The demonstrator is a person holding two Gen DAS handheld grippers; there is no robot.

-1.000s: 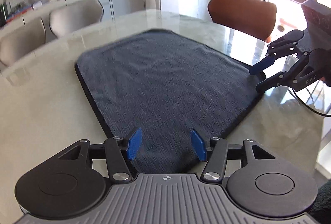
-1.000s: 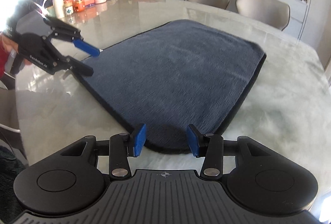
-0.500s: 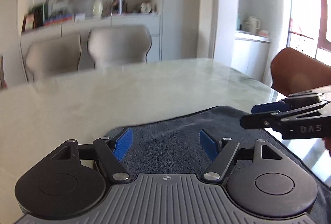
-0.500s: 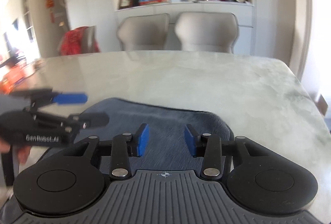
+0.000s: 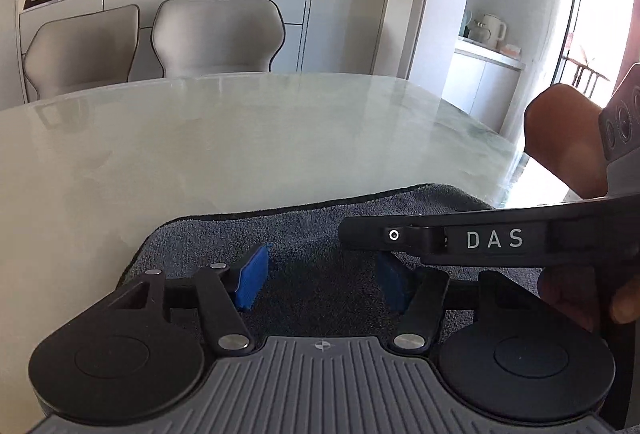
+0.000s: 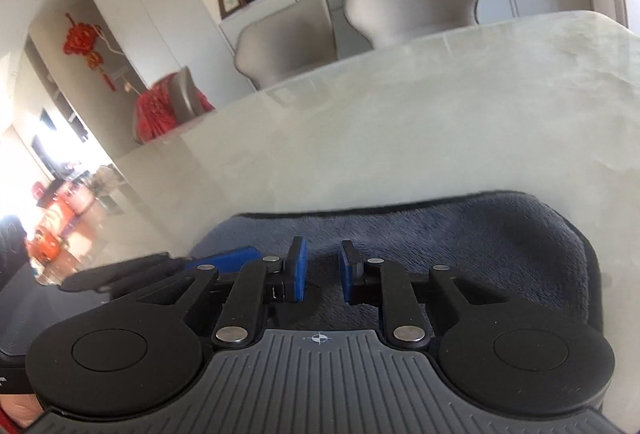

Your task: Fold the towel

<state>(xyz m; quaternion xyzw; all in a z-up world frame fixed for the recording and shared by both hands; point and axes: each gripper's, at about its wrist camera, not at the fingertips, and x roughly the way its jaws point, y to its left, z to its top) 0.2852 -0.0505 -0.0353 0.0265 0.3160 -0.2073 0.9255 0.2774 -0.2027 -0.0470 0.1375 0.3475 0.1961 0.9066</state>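
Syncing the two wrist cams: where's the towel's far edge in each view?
Left wrist: the towel fills the lower middle; its dark far edge runs from lower left up to the right, above the open left claw.
Right wrist: the towel sits lower centre-right, far edge nearly level, above the right claw, open with a narrower gap.
Shared landmark: the two grey chairs beyond the table.

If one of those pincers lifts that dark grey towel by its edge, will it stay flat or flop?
Most likely flop: the towel looks like soft plush cloth lying limp against the table, so lifted parts should sag. It seems light for its size, being thin at the hemmed edge. On the glossy tabletop it may slide if pushed rather than bunch up.
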